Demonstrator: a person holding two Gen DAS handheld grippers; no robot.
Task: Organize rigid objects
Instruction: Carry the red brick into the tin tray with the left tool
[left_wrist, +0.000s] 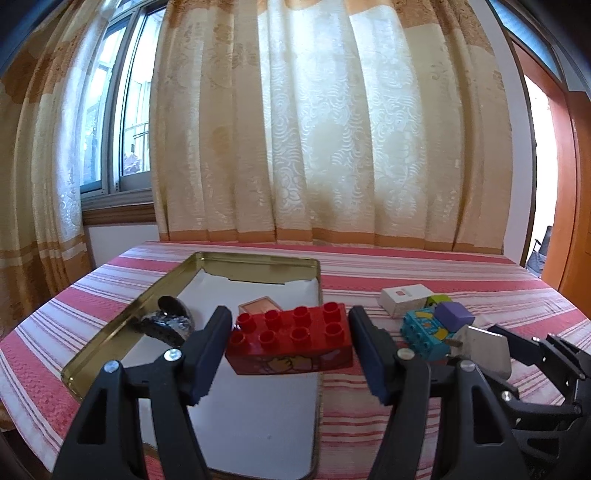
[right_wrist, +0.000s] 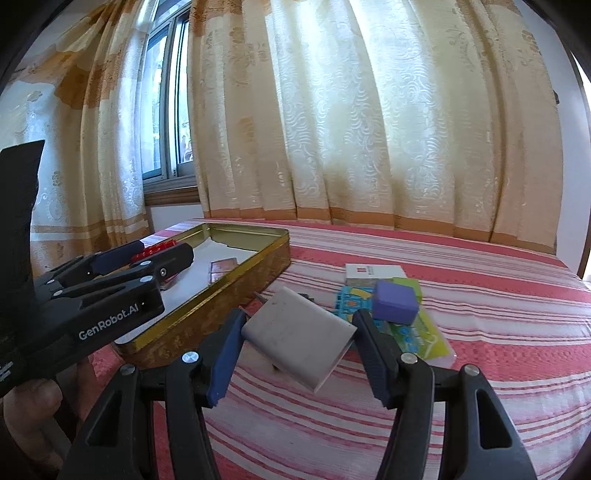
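Observation:
My left gripper (left_wrist: 288, 330) is shut on a red studded brick (left_wrist: 291, 332), which hangs over the open gold tin (left_wrist: 110, 343). In the right wrist view the same brick (right_wrist: 159, 249) shows between the left gripper's fingers (right_wrist: 173, 258) above the tin (right_wrist: 236, 291). My right gripper (right_wrist: 299, 328) is shut on a flat grey metal block (right_wrist: 295, 336), tilted and lifted off the striped cloth just right of the tin. Inside the tin lie a shiny black object (left_wrist: 166, 323) and a pinkish card (left_wrist: 258, 306) on white paper.
On the red-striped cloth (right_wrist: 443, 387) to the right lie a white box (right_wrist: 373, 271), a purple cube (right_wrist: 395, 306), a teal studded block (right_wrist: 349, 301) and a green sheet (right_wrist: 424, 332). Curtains and a window stand behind. A hand (right_wrist: 33, 398) holds the left gripper.

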